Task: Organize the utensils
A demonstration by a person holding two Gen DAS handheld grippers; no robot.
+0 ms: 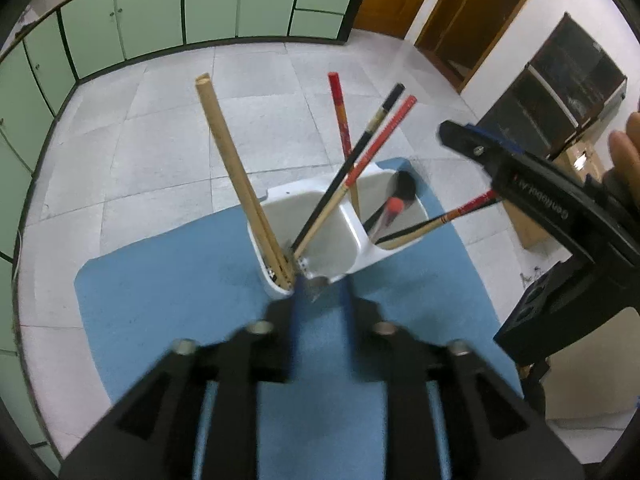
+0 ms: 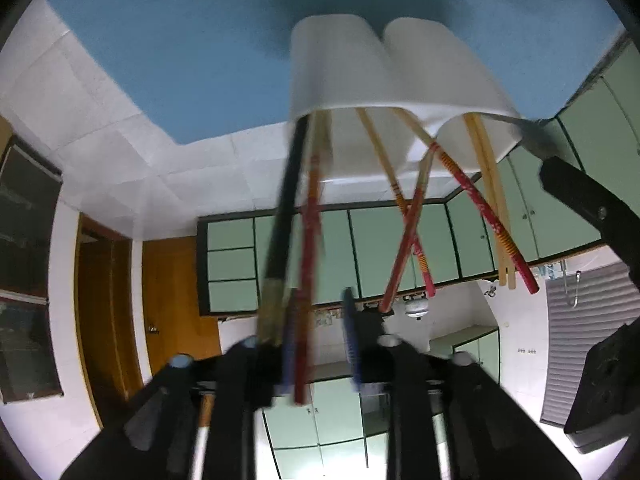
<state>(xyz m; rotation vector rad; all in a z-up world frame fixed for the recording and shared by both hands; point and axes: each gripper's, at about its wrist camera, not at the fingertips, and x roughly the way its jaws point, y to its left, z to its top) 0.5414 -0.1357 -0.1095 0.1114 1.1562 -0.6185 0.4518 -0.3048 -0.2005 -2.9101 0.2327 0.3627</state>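
A white two-compartment holder (image 1: 360,240) stands on a blue mat (image 1: 180,300). Its near compartment holds tan wooden chopsticks (image 1: 232,168) and a black and a red chopstick (image 1: 372,140). The far compartment holds a black spoon (image 1: 404,188) and a red-and-black pair (image 1: 448,218) leaning out to the right. My left gripper (image 1: 320,300) is open, its tips at the holder's near rim. The right wrist view is rolled upside down, with the holder (image 2: 340,72) at the top. My right gripper (image 2: 320,344) is open. A red chopstick (image 2: 310,240) lies loose along its left finger, a black one (image 2: 284,216) beside it.
The mat lies on a pale tiled surface (image 1: 140,140). Green cabinets (image 1: 152,12) line the back, with wooden doors (image 1: 460,8) at the right. A person's fingers (image 1: 624,152) show behind the right gripper (image 1: 460,140). The left gripper (image 2: 580,208) reaches in from the right.
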